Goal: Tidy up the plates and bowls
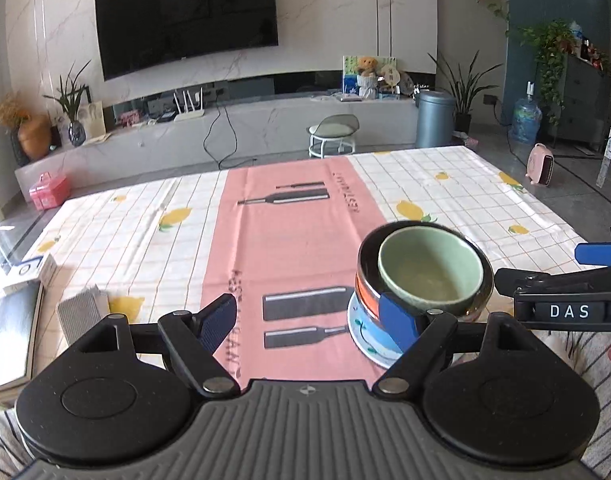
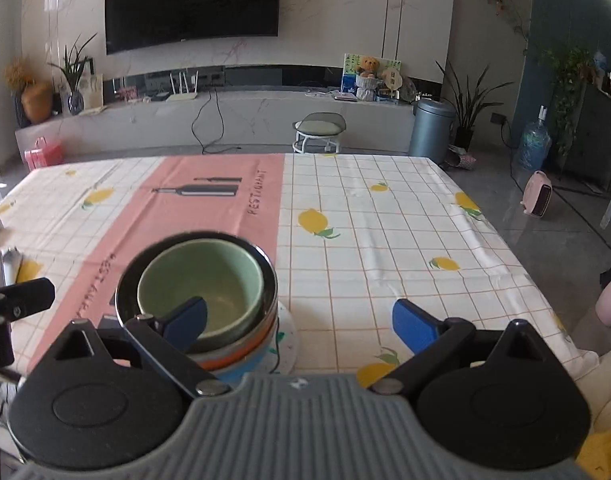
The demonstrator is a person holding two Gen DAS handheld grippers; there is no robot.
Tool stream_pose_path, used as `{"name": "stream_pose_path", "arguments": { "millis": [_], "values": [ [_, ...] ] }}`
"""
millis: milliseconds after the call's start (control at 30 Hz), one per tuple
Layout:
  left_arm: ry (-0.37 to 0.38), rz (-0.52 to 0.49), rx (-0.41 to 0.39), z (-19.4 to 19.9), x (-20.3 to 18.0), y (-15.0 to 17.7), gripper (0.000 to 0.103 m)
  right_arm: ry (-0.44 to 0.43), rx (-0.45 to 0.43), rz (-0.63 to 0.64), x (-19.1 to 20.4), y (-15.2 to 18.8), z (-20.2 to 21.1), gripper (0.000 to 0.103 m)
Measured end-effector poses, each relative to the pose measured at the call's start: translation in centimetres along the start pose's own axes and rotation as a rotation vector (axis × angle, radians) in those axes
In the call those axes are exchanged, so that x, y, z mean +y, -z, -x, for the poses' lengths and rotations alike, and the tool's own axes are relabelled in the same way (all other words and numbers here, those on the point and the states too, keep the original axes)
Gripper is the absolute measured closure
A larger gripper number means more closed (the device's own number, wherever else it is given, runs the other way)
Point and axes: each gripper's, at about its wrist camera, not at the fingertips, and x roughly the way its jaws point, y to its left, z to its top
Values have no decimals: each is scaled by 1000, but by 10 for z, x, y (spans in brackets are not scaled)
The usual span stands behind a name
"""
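While I hold both grippers low over the cloth, this is how I read it:

Worktop [image 2: 385,216]: runs out ahead of both pairs of fingers, covered in a lemon-check cloth with a pink strip down the middle.

Stack: a white plate [image 1: 359,340] on the cloth, a blue and an orange-banded piece on it, then a steel bowl [image 1: 365,276] with a green bowl [image 1: 429,268] nested inside. It sits just ahead of my left gripper's right finger and just ahead of my right gripper's left finger.

Left gripper [image 1: 309,324]: fingers spread wide, nothing held; its right finger stands in front of the stack's near side, contact unclear.

Right gripper [image 2: 301,320]: fingers also wide apart and empty; its left finger overlaps the green bowl's near rim in view, and I cannot tell whether it touches.

Risk: I judge the tower top-heavy, and the green bowl seems to sit slightly off-centre. A sideways nudge from either finger could slide it or tip the upper bowls off the plate.

Views: only the left wrist view shows the other gripper beside the stack; only the right wrist view shows the bare cloth right of it.
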Motion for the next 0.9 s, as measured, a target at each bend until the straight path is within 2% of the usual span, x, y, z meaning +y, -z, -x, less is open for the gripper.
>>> {"name": "stream_pose_path", "arguments": {
  "millis": [133,233,367,767,900],
  "values": [
    [-20,0,17,14,3,12,9,-42,73,10,0,15,7,6],
    [-22,23,35,22,2,16,9,-35,81,63,8,26,12,6],
    [-30,29,46,26,-5,20,9,-122,95,37,9,40,18,6],
    [-54,43,48,36,-16,25,9,-173,72,53,20,45,31,6],
    [-34,56,57,35,-15,25,9,-179,72,55,20,46,31,6]
  ]
}}
